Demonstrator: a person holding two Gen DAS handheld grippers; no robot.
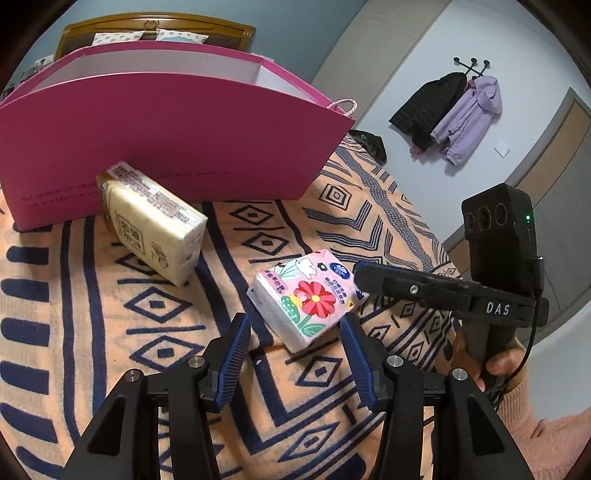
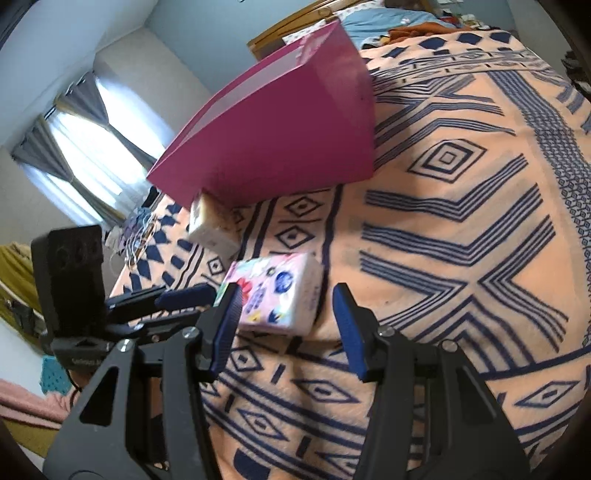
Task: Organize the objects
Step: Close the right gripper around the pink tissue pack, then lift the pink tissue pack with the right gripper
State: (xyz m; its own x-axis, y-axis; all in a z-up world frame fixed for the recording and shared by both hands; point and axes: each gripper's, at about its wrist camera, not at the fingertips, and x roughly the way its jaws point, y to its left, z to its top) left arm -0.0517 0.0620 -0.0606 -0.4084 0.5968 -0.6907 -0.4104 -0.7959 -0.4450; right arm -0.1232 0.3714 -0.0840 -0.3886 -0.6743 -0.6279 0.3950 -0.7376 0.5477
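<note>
A pink floral tissue pack (image 1: pixel 306 299) (image 2: pixel 273 291) lies flat on the orange and navy blanket (image 1: pixel 110 314). My left gripper (image 1: pixel 295 332) is open, and only the pack's near corner reaches between its blue pads. My right gripper (image 2: pixel 284 306) comes at the pack from the other side, also open. Its left pad sits at the pack's edge and its right pad stands clear of it. Each gripper shows in the other's view: the right gripper (image 1: pixel 365 275) at the pack's far corner, the left gripper (image 2: pixel 199 301) beside its left end. A cream tissue pack (image 1: pixel 155 221) (image 2: pixel 214 225) leans on a magenta paper bag (image 1: pixel 166 147) (image 2: pixel 280 125).
The open-topped bag stands upright on the bed with a rope handle (image 1: pixel 345 107). A wooden headboard (image 1: pixel 155 31) lies behind it. Coats (image 1: pixel 454 114) hang on the wall near a door (image 1: pixel 554 177). A curtained window (image 2: pixel 85 155) is past the bed's left edge. A hand (image 1: pixel 498 362) holds the right gripper.
</note>
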